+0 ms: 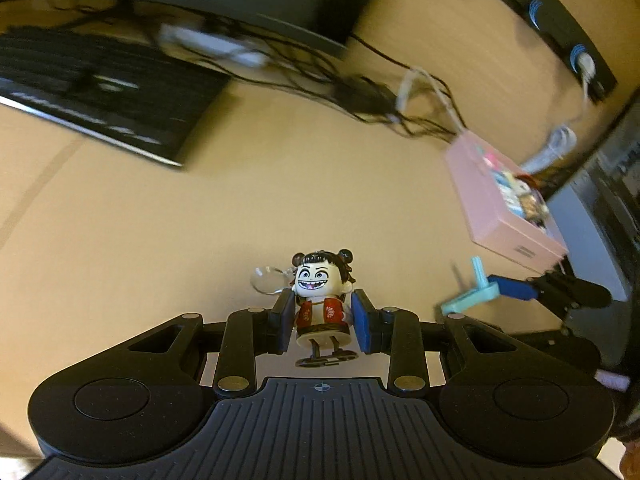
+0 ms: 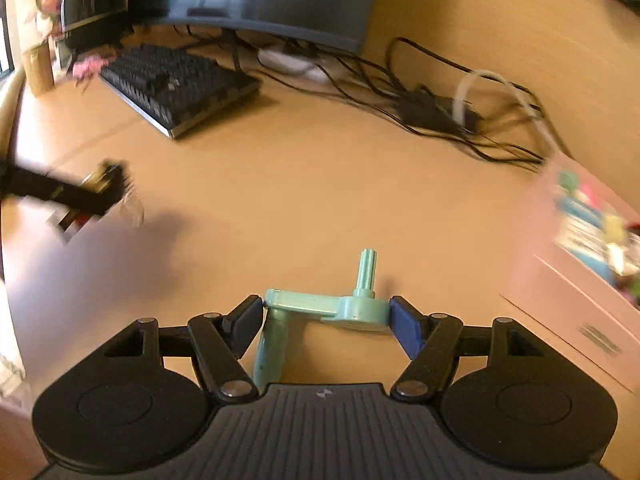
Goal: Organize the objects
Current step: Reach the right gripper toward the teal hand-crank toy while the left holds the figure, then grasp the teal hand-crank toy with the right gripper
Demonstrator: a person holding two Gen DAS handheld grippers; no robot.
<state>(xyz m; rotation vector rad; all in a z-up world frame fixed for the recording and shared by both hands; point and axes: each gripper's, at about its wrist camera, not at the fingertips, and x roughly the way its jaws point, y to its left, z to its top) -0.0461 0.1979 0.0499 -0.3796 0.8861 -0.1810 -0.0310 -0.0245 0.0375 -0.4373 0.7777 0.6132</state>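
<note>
A: Left wrist view? Sits behind its own fingers, angled down at the desk (image 1: 280,200), close.

B: Right wrist view the same, a bit further right. Both share the keyboard (image 2: 180,84), cable tangle (image 2: 432,112), pink box (image 1: 492,200), and each catches the other gripper

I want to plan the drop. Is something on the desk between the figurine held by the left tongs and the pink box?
Nothing on the desk blocks it. The left tongs hold the figurine. Only the right tongs, carrying the mint green crank, hang in the air between it and the pink box.
</note>
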